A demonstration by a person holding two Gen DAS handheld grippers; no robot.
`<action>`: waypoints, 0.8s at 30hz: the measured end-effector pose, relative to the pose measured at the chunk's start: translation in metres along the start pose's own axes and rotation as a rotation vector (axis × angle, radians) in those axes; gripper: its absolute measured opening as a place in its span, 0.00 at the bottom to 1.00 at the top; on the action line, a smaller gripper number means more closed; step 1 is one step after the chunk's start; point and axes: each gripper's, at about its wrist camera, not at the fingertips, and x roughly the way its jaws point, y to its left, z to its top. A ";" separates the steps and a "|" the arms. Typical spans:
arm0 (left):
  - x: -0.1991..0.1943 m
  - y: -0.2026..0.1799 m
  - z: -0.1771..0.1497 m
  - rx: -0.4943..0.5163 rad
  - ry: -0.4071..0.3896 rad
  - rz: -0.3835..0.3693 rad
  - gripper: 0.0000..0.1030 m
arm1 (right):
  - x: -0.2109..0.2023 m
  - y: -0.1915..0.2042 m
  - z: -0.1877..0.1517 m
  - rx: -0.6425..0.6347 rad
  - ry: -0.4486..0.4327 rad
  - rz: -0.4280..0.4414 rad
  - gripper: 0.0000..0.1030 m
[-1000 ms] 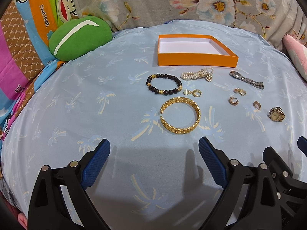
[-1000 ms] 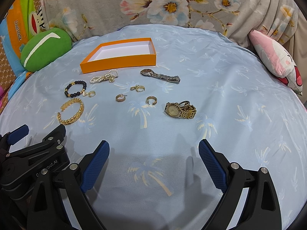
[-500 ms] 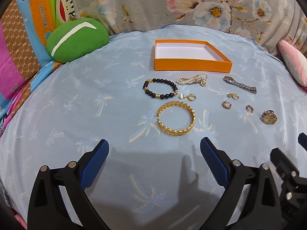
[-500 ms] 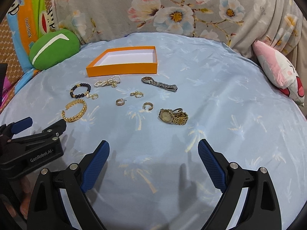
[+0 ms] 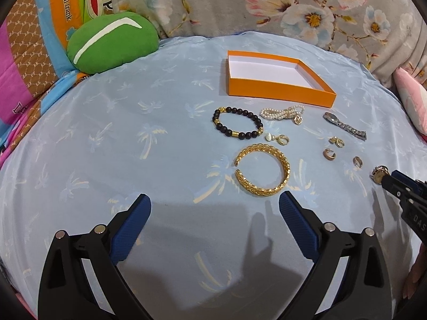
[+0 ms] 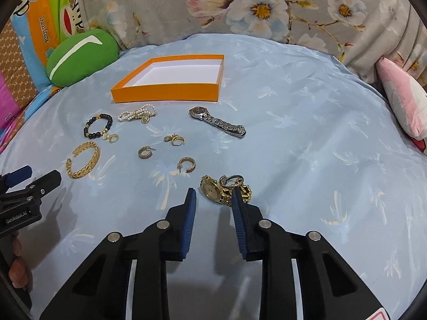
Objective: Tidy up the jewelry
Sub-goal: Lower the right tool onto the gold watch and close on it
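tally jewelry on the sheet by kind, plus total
Watches: 2, gold watch, silver watch
Bracelets: 3, gold bangle, black bead bracelet, pearl bracelet
Small earrings/rings: 4
Total: 9

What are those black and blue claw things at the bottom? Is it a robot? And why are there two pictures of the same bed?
It is no robot. A person holds one grabbing tool in each hand, and each tool carries its own camera, so you get two pictures.

One picture looks along the left gripper; its jaws are wide apart and hold nothing. The other looks along the right gripper; its jaws are closer together, right at the gold watch, not yet squeezing it.

On the blue sheet lie a gold bangle, a black bead bracelet, a pearl bracelet, a silver watch and some small gold earrings. The orange box has nothing in it.
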 end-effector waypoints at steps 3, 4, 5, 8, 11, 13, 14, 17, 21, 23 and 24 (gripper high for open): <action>-0.001 -0.005 0.000 0.019 -0.004 -0.006 0.92 | 0.004 0.000 0.005 -0.007 0.011 0.012 0.23; -0.001 -0.007 0.000 0.030 -0.006 -0.009 0.92 | 0.007 -0.001 0.005 -0.005 0.022 0.016 0.21; -0.001 -0.008 -0.001 0.038 -0.008 -0.012 0.92 | 0.010 -0.001 0.005 -0.005 0.029 0.012 0.19; -0.001 -0.010 0.000 0.048 -0.007 -0.020 0.92 | 0.011 0.001 0.006 -0.013 0.028 0.000 0.19; 0.000 -0.008 0.000 0.037 0.001 -0.035 0.92 | 0.011 0.005 0.007 -0.019 0.053 0.010 0.12; 0.002 -0.006 0.001 0.025 0.007 -0.044 0.92 | 0.012 0.005 0.003 -0.020 0.071 0.018 0.10; 0.002 -0.005 0.001 0.018 0.009 -0.048 0.92 | 0.012 0.005 0.002 -0.020 0.079 0.023 0.10; 0.003 -0.003 0.001 0.004 0.011 -0.053 0.92 | 0.014 0.006 0.001 -0.029 0.082 0.018 0.10; 0.002 -0.004 0.001 0.013 0.006 -0.050 0.92 | 0.018 0.003 0.004 -0.010 0.089 0.031 0.10; 0.001 -0.005 0.001 0.016 0.004 -0.051 0.92 | 0.017 0.001 0.004 0.008 0.085 0.036 0.09; 0.001 -0.005 0.000 0.016 0.003 -0.052 0.92 | 0.015 0.000 0.004 0.019 0.082 0.039 0.08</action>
